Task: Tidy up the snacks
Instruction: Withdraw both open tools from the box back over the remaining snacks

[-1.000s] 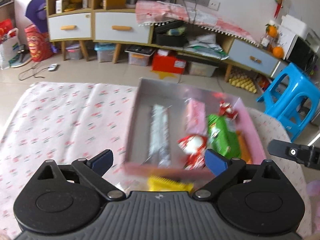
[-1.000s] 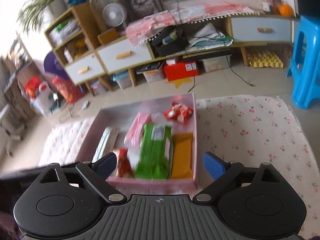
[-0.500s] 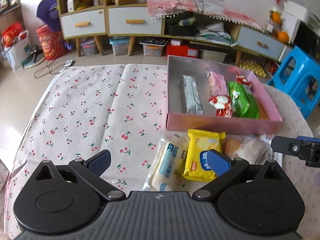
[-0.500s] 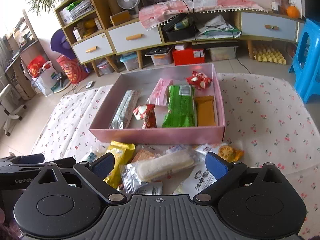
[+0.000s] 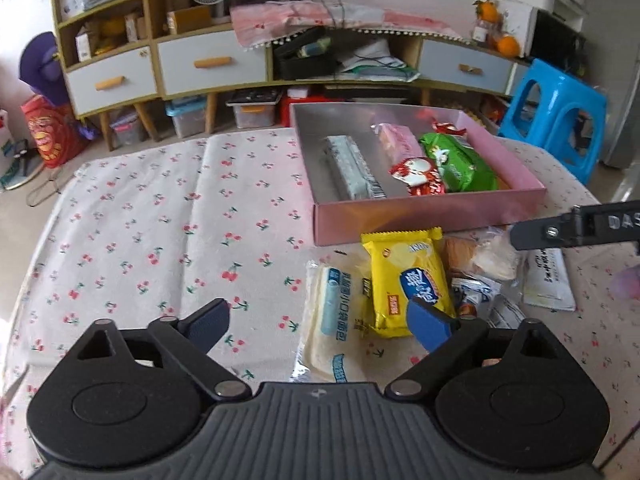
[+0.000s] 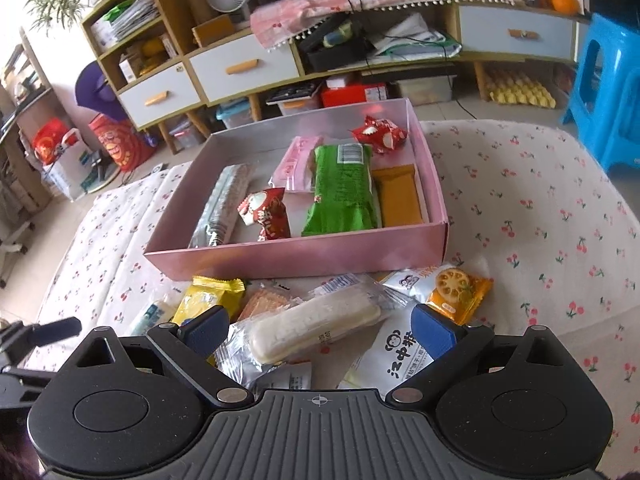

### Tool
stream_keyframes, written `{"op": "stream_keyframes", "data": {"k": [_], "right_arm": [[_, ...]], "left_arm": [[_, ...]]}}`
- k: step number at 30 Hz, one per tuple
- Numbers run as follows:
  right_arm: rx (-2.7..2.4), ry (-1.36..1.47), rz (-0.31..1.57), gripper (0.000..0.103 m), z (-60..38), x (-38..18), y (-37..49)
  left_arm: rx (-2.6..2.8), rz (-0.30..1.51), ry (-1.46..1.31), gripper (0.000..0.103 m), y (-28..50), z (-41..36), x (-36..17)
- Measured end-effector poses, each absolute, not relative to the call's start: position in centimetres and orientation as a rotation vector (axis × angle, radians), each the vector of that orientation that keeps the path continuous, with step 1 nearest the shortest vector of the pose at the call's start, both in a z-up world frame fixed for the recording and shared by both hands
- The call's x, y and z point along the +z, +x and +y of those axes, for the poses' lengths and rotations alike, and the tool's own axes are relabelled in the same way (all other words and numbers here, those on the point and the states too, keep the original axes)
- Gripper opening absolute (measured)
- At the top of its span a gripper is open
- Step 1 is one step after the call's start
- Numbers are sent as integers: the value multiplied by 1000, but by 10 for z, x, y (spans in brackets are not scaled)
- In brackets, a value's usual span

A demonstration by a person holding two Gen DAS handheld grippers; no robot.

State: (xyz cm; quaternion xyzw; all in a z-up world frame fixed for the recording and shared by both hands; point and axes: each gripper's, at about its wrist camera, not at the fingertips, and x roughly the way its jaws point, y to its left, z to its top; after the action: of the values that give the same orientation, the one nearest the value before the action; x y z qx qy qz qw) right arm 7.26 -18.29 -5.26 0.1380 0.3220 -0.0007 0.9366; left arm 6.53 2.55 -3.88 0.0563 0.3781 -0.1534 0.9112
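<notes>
A pink box point(image 5: 424, 216) point(image 6: 304, 256) on the cherry-print cloth holds several snacks: a silver pack point(image 6: 224, 204), a green pack point(image 6: 340, 192), red candies point(image 6: 266, 212) and an orange bar point(image 6: 400, 196). Loose snacks lie in front of it: a yellow pack point(image 5: 404, 276), a cream bread pack point(image 5: 328, 320), a long white bread point(image 6: 316, 328) and an orange lotus-chip pack point(image 6: 456, 292). My left gripper point(image 5: 320, 322) is open over the cream and yellow packs. My right gripper point(image 6: 320, 330) is open over the long white bread. Both are empty.
The cherry-print cloth point(image 5: 140, 240) spreads bare to the left of the box. The right gripper's arm point(image 5: 580, 226) shows at the right of the left wrist view. A blue stool point(image 5: 556, 116) and low cabinets point(image 5: 208, 64) stand beyond the table.
Both grippers have pulled back from the box toward the near edge, bringing the loose snacks in front of the box into view. Both stay open.
</notes>
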Motion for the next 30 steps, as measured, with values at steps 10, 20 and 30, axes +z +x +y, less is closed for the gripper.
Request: {"op": "stream_keyframes", "data": {"k": [10,20,30], "right_arm": [[12,217,669,99,-165,-64,88],[16,185,693,92,-164,-70,91],[63,37,718,89,-174,-78,62]], "left_arm": [[-380,819,130,60,65,28,-48],[-374,894,114,36,68,29,-57],[-341,917,63,33,62,44,-55]]}}
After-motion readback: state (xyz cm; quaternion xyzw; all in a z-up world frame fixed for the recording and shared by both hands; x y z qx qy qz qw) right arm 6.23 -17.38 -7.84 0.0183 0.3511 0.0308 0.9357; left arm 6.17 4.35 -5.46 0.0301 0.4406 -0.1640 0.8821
